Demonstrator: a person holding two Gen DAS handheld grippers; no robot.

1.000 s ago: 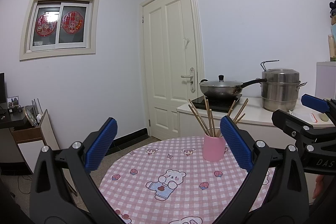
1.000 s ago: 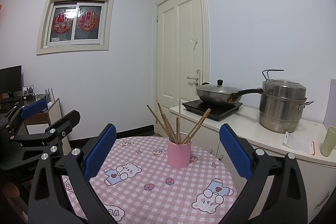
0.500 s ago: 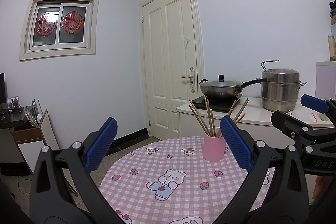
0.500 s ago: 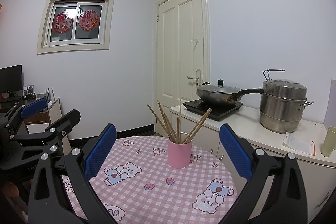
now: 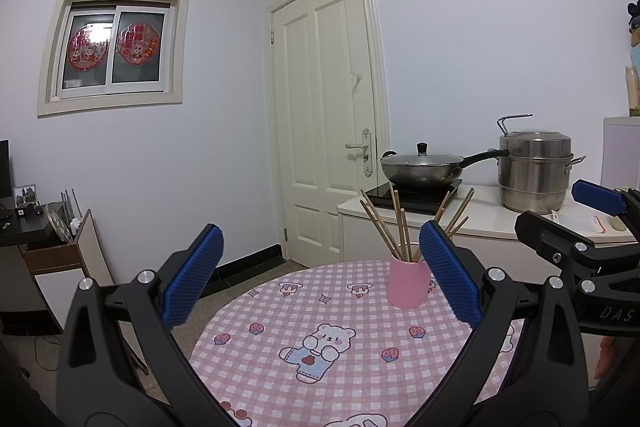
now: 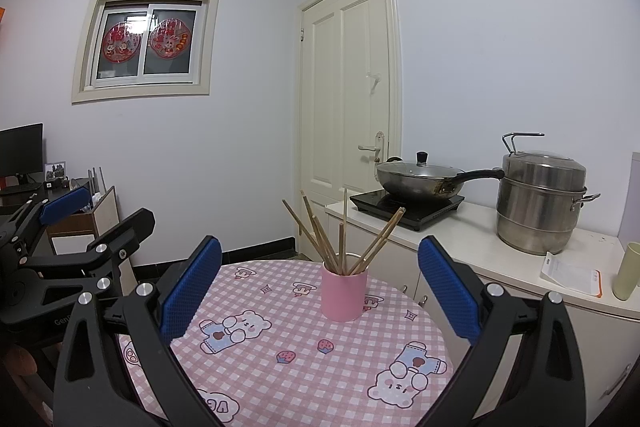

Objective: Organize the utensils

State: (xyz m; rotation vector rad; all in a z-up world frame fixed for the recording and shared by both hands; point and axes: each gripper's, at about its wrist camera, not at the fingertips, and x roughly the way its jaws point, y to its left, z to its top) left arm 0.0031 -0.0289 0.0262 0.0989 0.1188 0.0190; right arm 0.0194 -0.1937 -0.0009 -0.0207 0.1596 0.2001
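Observation:
A pink cup [image 5: 407, 285] stands on the far side of a round table with a pink checked cloth [image 5: 340, 347]. Several wooden chopsticks [image 5: 384, 227] stand splayed in it. The cup [image 6: 344, 295] and chopsticks [image 6: 340, 239] also show in the right wrist view. My left gripper [image 5: 320, 281] is open and empty, held above the near edge of the table. My right gripper [image 6: 319, 287] is open and empty, also short of the cup. Each gripper shows at the edge of the other's view.
A white counter [image 6: 480, 251] runs behind the table on the right. It holds an induction hob with a lidded wok [image 6: 420, 181], a steel steamer pot [image 6: 540, 207], a paper packet [image 6: 570, 273] and a pale cup [image 6: 628, 271]. A closed door [image 5: 328, 131] and a desk [image 5: 24, 227] stand behind.

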